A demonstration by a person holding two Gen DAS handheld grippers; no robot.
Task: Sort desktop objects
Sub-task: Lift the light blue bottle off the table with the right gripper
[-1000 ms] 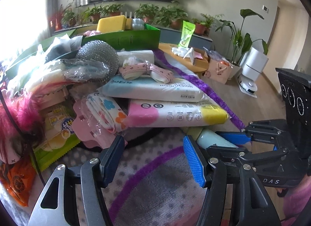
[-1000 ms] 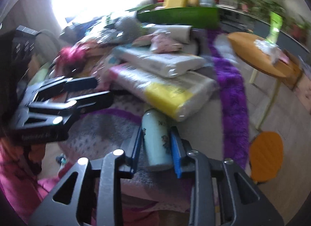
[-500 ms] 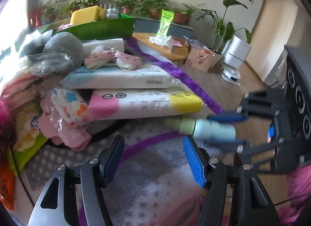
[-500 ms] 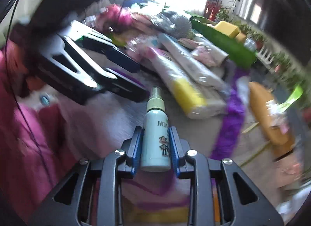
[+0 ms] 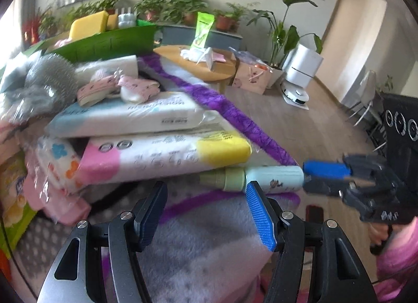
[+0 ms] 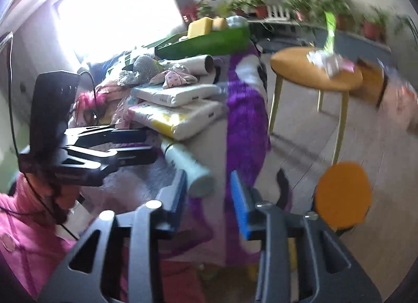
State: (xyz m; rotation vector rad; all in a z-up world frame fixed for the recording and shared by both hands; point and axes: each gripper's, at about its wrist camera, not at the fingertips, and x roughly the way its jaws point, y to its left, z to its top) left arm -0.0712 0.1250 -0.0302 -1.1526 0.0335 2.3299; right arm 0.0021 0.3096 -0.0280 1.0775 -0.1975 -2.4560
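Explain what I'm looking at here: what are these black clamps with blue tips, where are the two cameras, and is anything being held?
There is no robot. A person in a pink sleeve holds a hand-operated two-finger clamp in each hand, and each clamp carries a wide-angle camera that looks along its fingers. One picture looks out from the left gripper, the other from the right gripper, and each view also catches the other clamp.

On the fuzzy purple and grey blanket lies a pile of tissue packs, with a green tray behind it. A pale spray bottle lies on its side in front.

The left gripper is open and empty. The right gripper's jaws are opening. The bottle's base lies at their tips, but the pads do not press on it.
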